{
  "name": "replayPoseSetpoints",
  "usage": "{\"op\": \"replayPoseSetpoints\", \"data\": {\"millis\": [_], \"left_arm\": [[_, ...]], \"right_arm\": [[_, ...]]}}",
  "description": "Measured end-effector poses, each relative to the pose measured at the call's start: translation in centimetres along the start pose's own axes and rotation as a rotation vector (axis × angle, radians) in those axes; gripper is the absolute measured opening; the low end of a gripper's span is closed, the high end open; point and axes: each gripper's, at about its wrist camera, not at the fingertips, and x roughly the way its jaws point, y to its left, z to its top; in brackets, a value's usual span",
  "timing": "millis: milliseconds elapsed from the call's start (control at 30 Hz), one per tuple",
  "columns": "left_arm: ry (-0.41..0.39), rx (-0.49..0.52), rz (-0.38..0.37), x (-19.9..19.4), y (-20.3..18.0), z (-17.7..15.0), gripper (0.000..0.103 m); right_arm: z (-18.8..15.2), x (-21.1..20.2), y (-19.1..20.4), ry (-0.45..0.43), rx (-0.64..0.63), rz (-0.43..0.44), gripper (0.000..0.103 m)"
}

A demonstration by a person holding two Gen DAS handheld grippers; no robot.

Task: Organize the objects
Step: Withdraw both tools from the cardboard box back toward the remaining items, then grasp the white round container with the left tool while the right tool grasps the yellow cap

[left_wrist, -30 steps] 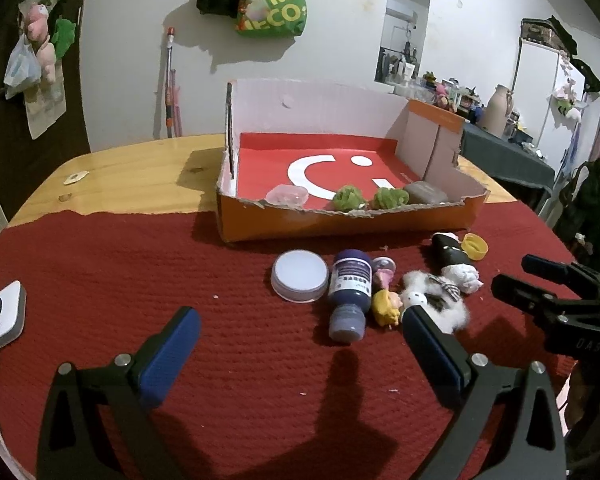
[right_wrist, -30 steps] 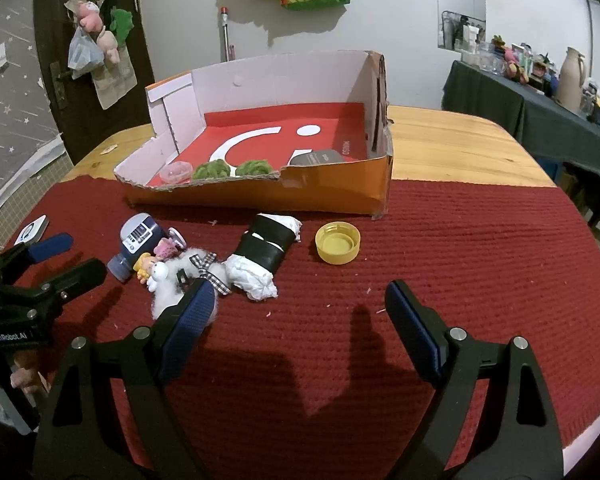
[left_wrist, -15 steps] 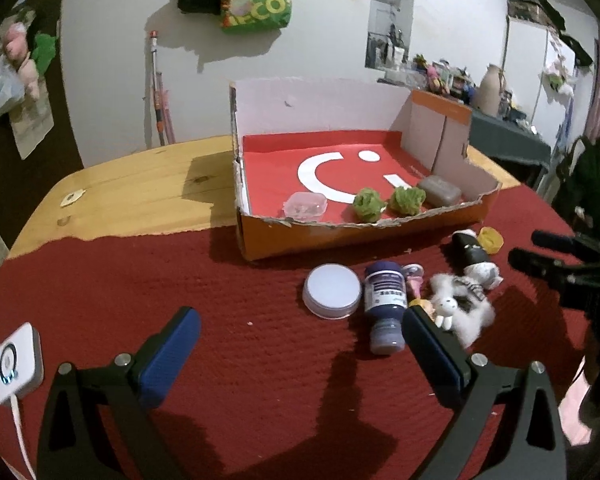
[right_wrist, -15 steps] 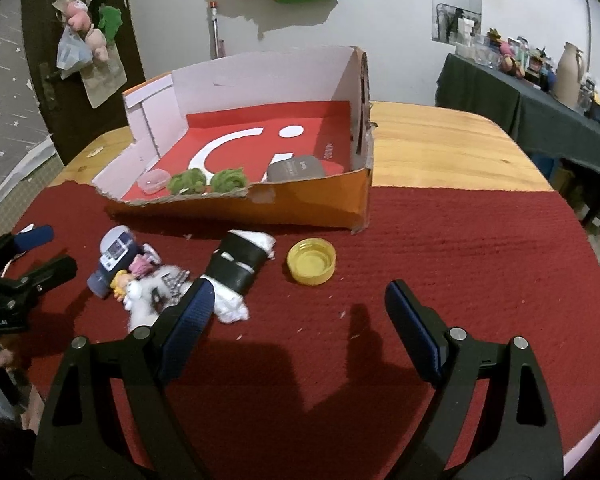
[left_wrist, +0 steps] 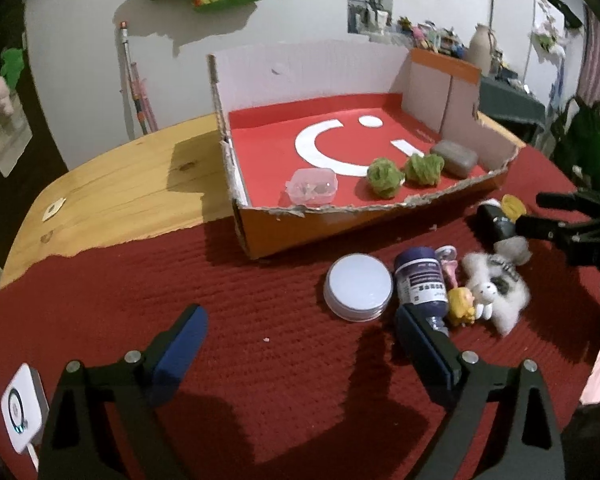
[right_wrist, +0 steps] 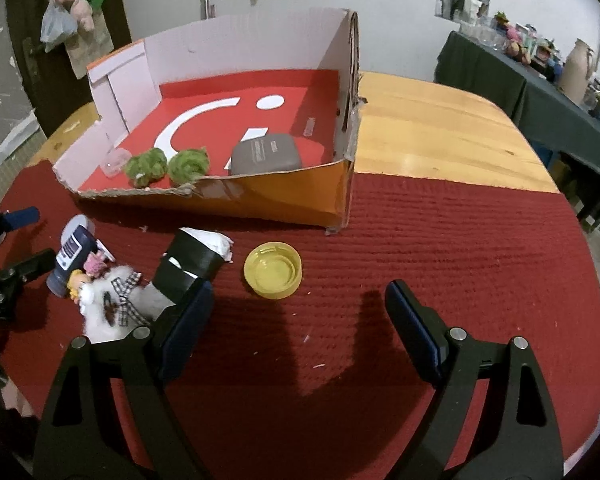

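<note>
— Where does my left camera look from?
— It sits low on my left gripper [left_wrist: 300, 344], tilted down at the red cloth [left_wrist: 260, 308]. The open box [left_wrist: 356, 224] is near, in the upper middle of the frame.

— And my right one?
— Same on my right gripper [right_wrist: 300, 312], looking down. Its box [right_wrist: 284, 200] sits upper left.

— What do both see?
— The box, the fluffy toy [left_wrist: 496, 284] [right_wrist: 112, 300], and each other: the right gripper at the left view's right edge, the left gripper at the right view's left edge.
</note>
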Motion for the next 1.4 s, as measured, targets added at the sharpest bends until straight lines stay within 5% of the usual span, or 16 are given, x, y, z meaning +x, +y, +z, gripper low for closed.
{"op": "replayPoseSetpoints", "data": {"millis": [567,800,967,1067,1400], "left_arm": [[0.031,0.042,-0.068,2.0,-0.5,1.5,0.077],[0.027,0.044,-0.099,2.2,-0.9,1.7,0.067],[0.014,0.049,-0.145,2.1,-1.4,1.7,0.042],[0.003,0.049,-0.151,1.9,-1.7,1.6,0.042],[-0.039,0.023,-0.15,0.5,-1.6,1.7,0.042]], "right_arm": [[1.0,1.6,0.3,0.023,-0.044,0.02,0.079],[1.0,1.5,0.6,0.009,-0.066,0.024,0.06],[1.0,1.4,1.0,-0.003,-0.079,0.047,0.041],[0.8,1.1,1.4,-0.009,-0.088,0.067,0.03],[0.9,-0.4,1.7,-0.038,-0.09,0.09,0.03]]}}
